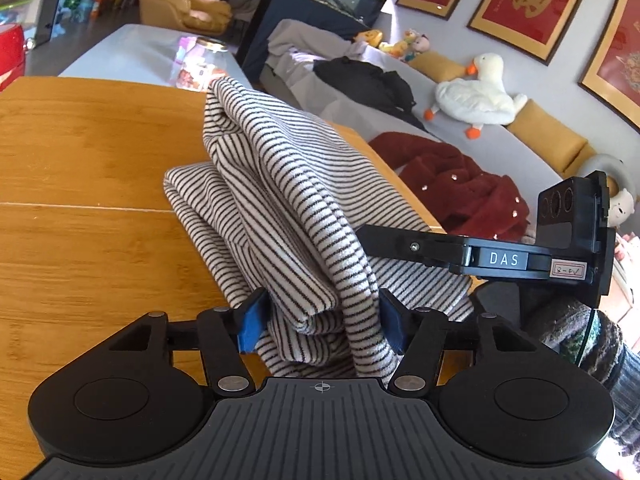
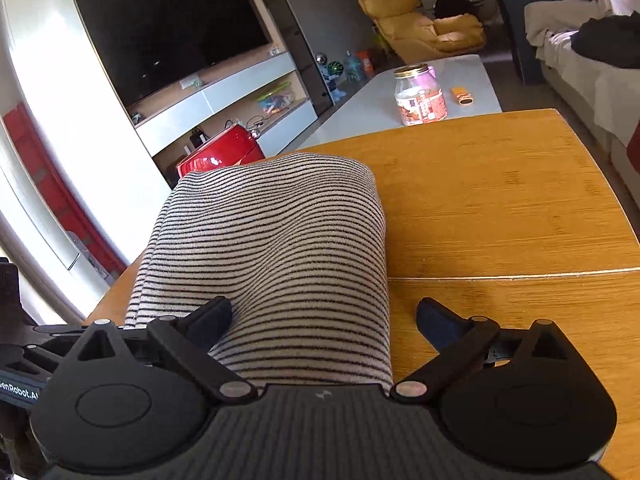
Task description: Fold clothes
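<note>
Lying on the wooden table (image 1: 80, 152), the striped garment (image 1: 280, 184) is folded into a thick bundle of several layers, with one part raised in a ridge toward the table's far edge. The left gripper (image 1: 320, 320) has its blue-padded fingers (image 1: 250, 326) set narrow on either side of a bunched fold at the near end of the garment — the cloth fills the gap and touches both pads. In the right wrist view the same garment (image 2: 272, 248) lies as a smooth folded stack near the table's left edge, its rounded fold pointing toward the far edge. The right gripper (image 2: 324, 320) has its fingers spread wide: the left finger (image 2: 212, 316) rests on or just beside the cloth, the right finger (image 2: 436, 320) stands over bare wood, apart from the garment. Whether the right gripper grips any cloth cannot be told. A seam line runs across the tabletop. Beyond the far edge, a glass jar (image 2: 420, 96) stands on a white low table (image 2: 472, 76).
</note>
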